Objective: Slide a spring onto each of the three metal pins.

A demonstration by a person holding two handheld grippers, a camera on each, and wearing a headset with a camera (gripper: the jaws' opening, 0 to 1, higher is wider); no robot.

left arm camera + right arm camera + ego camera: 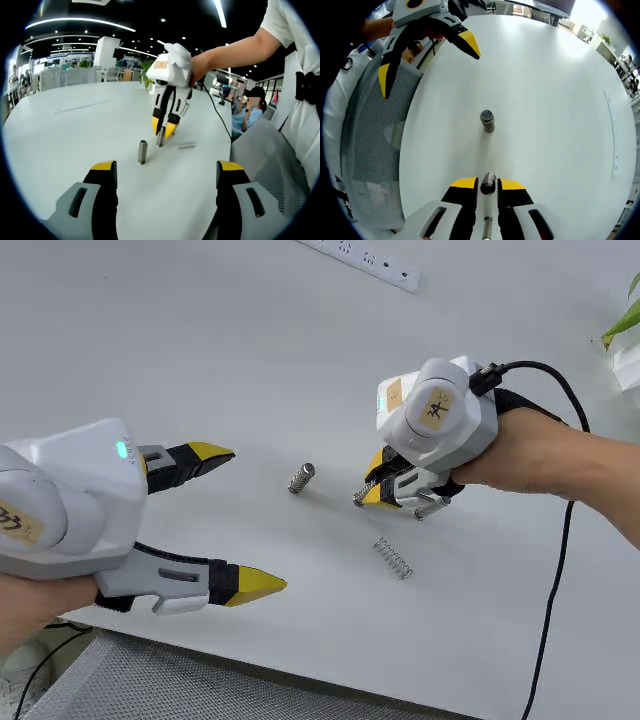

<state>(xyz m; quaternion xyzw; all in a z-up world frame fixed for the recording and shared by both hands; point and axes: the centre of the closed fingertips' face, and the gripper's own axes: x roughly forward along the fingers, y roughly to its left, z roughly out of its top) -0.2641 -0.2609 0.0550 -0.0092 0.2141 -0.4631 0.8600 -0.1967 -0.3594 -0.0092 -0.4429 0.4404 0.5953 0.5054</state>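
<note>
Centre of the head view: a spring-covered pin [301, 477] stands upright. The right gripper [372, 485] points down, jaws clamped on a second upright spring [488, 183]. A loose spring [393, 557] lies flat nearby. The left gripper [233, 518], lower left, is horizontal with jaws spread. Broad white table [200, 330] surrounds them.

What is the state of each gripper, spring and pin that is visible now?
Left gripper: open, empty.
Right gripper: shut on held spring.
Held spring: upright between the jaws, lower end at the table.
Pin: upright on the table, a spring already on it.
Loose spring: lying flat on the table, untouched.
</note>
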